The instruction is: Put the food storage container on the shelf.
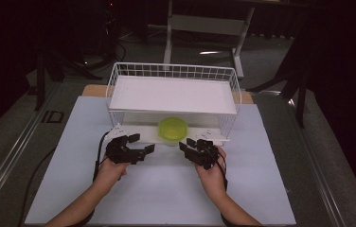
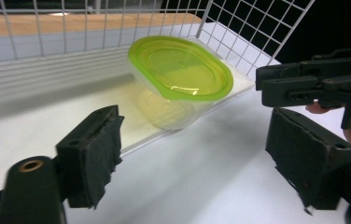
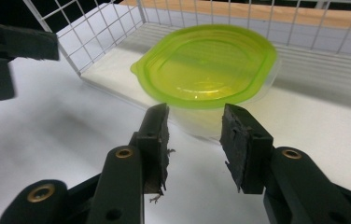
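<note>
Clear plastic container [image 1: 173, 132] with a lime-green lid [image 3: 206, 65], oval, small tab on the lid rim. Sits upright on the white tray [image 1: 143, 135] under the wire rack [image 1: 173, 90], at the tray's front edge.

Left claw [image 1: 144, 144]: jaws wide apart, holding nothing, container ahead of it and off toward the right claw. Right claw [image 1: 185, 143]: jaws partly apart, empty, container just ahead of its tips, not touching. Both hover over the white counter [image 1: 166, 189].

Lid faces up; long axis hard to tell from above, roughly across the rack front.
</note>
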{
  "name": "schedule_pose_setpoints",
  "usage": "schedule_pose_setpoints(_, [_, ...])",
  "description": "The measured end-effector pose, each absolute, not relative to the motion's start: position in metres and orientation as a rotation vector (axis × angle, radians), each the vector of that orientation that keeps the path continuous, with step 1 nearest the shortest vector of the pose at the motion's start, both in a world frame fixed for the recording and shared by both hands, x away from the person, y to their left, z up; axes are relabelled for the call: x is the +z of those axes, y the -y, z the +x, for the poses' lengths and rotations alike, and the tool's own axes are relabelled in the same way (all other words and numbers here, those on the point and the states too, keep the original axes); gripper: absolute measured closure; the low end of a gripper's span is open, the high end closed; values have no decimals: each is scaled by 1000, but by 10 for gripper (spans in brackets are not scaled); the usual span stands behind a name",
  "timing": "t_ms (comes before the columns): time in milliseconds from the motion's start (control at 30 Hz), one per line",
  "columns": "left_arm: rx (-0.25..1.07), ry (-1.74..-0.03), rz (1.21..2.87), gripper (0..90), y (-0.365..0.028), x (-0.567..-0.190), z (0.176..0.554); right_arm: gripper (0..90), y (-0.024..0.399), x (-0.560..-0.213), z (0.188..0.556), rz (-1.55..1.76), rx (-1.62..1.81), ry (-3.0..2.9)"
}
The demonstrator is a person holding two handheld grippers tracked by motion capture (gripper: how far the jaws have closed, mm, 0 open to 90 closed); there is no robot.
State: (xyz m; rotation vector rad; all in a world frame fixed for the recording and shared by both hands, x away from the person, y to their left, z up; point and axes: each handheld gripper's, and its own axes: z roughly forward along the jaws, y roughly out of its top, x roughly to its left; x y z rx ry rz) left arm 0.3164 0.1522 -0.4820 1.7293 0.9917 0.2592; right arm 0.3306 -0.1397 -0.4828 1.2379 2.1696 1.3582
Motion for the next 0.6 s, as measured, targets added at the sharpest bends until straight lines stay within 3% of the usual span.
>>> schedule_pose_setpoints(167, [251, -968, 1698, 26, -163, -485, 305, 653, 135, -487, 329, 1237, 1351, -2188])
schedule_pose_setpoints(600, [288, -951, 1758, 24, -179, -493, 268, 762, 128, -498, 328, 1239, 1307, -2239])
